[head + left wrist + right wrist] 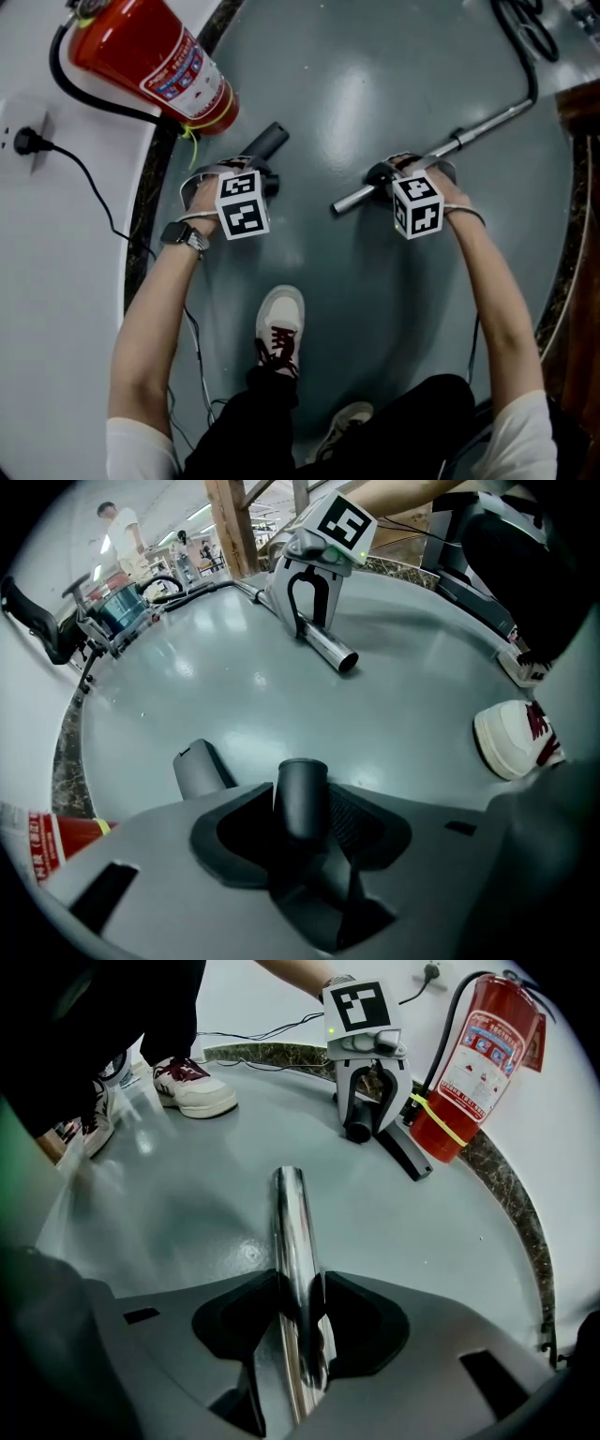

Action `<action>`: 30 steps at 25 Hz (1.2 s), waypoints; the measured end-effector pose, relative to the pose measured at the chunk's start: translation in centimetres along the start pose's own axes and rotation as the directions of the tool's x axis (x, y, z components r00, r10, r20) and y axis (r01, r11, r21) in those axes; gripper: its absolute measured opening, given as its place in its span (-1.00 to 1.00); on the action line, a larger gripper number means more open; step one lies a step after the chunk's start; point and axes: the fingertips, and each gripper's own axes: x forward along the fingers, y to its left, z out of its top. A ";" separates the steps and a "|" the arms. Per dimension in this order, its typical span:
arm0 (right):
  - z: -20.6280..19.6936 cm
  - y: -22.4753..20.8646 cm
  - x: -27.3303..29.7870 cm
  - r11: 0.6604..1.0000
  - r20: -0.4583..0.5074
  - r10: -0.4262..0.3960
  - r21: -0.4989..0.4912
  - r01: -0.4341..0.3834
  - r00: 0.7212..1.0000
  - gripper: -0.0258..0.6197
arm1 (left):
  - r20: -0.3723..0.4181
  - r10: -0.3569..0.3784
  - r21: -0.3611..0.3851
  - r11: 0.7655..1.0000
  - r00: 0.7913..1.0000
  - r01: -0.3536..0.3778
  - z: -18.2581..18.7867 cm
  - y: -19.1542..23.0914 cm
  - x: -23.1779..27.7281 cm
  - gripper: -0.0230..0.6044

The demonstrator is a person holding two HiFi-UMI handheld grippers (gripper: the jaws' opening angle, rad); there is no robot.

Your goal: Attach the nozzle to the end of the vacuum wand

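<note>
Left claw (pixel 302 816) grips nozzle (pixel 303 785), right claw (pixel 302 1305) grips wand (pixel 291 1218)

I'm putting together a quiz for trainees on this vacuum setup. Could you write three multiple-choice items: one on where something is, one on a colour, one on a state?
1. The fire extinguisher is: A) near the left gripper B) on a table C) on a shelf.
2. The wand is: A) red B) shiny silver C) yellow.
3. The nozzle and wand are: A) joined B) both lying loose C) apart, one in each gripper.

Answers: A, the head view shows it just beyond that gripper; B, a chrome tube runs out between the right gripper's jaws; C, the left gripper clamps the nozzle and the right gripper clamps the wand.
</note>
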 end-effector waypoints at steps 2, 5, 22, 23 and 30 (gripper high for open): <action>0.0 0.0 -0.1 1.000 0.005 -0.017 0.009 0.016 1.000 -0.40 | 0.016 0.004 -0.021 1.000 1.000 -0.004 0.1 -0.1 -0.1 -0.35; 0.0 -0.2 -0.2 0.999 0.001 -0.036 0.027 0.035 0.999 -0.39 | 0.054 0.019 -0.061 0.998 0.998 -0.015 0.4 -0.4 -0.4 -0.35; 2.2 -2.9 -1.8 0.991 -0.006 -0.127 0.044 0.127 0.992 -0.42 | 0.165 0.132 -0.219 0.971 0.977 -0.094 3.8 -2.9 -1.7 -0.35; 2.4 -3.2 -1.9 0.990 -0.005 -0.132 0.046 0.132 0.991 -0.42 | 0.164 0.133 -0.228 0.969 0.978 -0.094 3.9 -2.9 -1.7 -0.35; 3.4 -4.4 -2.3 0.987 0.004 -0.146 0.067 0.146 0.989 -0.42 | 0.200 0.123 -0.298 0.953 0.972 -0.059 5.4 -2.8 -1.7 -0.35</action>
